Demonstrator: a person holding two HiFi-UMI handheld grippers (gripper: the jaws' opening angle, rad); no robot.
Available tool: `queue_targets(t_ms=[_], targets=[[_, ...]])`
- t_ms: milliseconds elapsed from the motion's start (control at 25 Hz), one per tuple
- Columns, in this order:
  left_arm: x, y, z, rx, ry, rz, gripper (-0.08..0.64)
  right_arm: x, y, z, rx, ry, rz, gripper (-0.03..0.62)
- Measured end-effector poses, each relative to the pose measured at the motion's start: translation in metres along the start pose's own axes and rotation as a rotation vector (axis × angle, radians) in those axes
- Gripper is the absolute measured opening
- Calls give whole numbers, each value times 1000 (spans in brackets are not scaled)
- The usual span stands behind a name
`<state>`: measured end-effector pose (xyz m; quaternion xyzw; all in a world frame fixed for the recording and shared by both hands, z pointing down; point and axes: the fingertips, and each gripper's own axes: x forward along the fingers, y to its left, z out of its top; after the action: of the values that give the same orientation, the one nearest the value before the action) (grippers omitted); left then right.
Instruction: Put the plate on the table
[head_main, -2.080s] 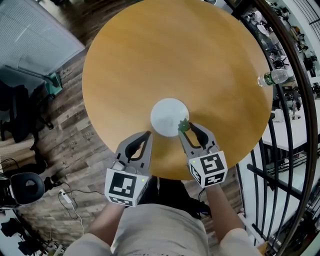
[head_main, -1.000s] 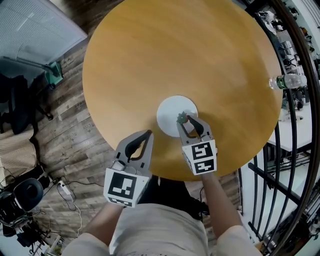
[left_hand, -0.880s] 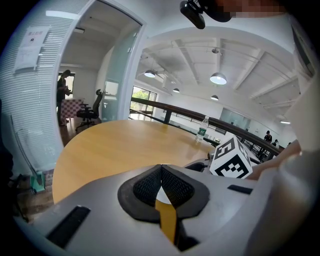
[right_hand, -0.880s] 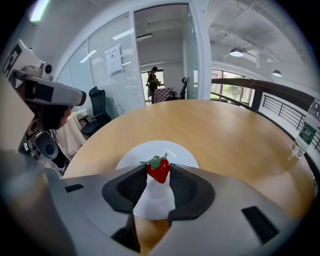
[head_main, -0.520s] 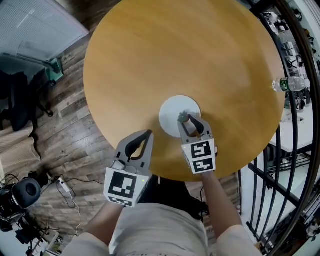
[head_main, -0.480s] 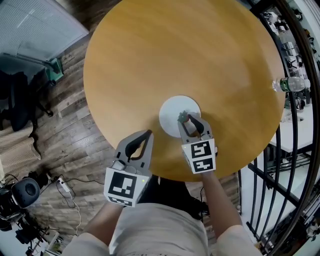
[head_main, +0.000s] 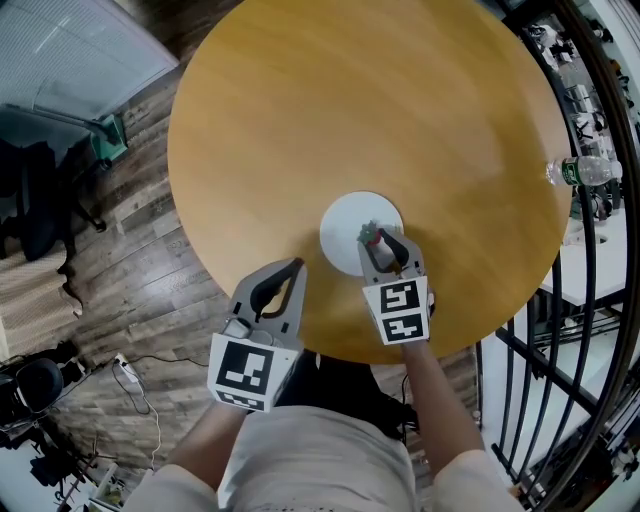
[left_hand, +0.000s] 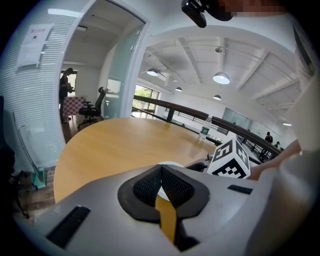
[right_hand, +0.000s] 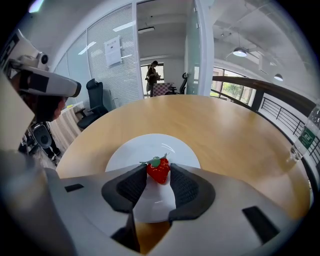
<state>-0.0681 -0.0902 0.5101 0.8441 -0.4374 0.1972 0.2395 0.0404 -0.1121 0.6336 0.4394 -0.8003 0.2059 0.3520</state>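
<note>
A white plate (head_main: 340, 222) lies flat on the round wooden table (head_main: 350, 110), near its front edge. My right gripper (head_main: 378, 238) hangs over the plate's near right part, shut on a small red strawberry (head_main: 371, 235) with a green top. In the right gripper view the strawberry (right_hand: 158, 170) is pinched between both pads, just above the plate (right_hand: 150, 147). My left gripper (head_main: 293, 266) is shut with nothing in it, at the table's front edge left of the plate. In the left gripper view its tips (left_hand: 161, 167) meet.
A water bottle (head_main: 580, 171) stands at the table's right edge. A black railing (head_main: 590, 300) runs close along the right side. Wooden floor, office chairs (head_main: 40, 215) and cables (head_main: 135, 385) lie to the left. A person (right_hand: 152, 72) stands far off by glass walls.
My right gripper has carried the strawberry from the plate's near right rim forward over the plate. The left gripper has stayed where it was.
</note>
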Motion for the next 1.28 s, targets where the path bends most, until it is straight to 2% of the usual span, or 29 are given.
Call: queue_targets(t_ms=[520, 680, 880, 1280], targets=[[-8, 0, 6, 13, -13, 4, 23, -9, 3, 7, 28, -17, 2, 190], [-17, -2, 15, 5, -34, 7, 23, -28, 9, 13, 32, -39, 9, 190], [-32, -18, 21, 46, -48, -7, 23, -70, 13, 27, 31, -78, 5, 186], [-80, -57, 54, 99, -108, -44, 23, -174, 7, 66, 21, -237, -64, 46]])
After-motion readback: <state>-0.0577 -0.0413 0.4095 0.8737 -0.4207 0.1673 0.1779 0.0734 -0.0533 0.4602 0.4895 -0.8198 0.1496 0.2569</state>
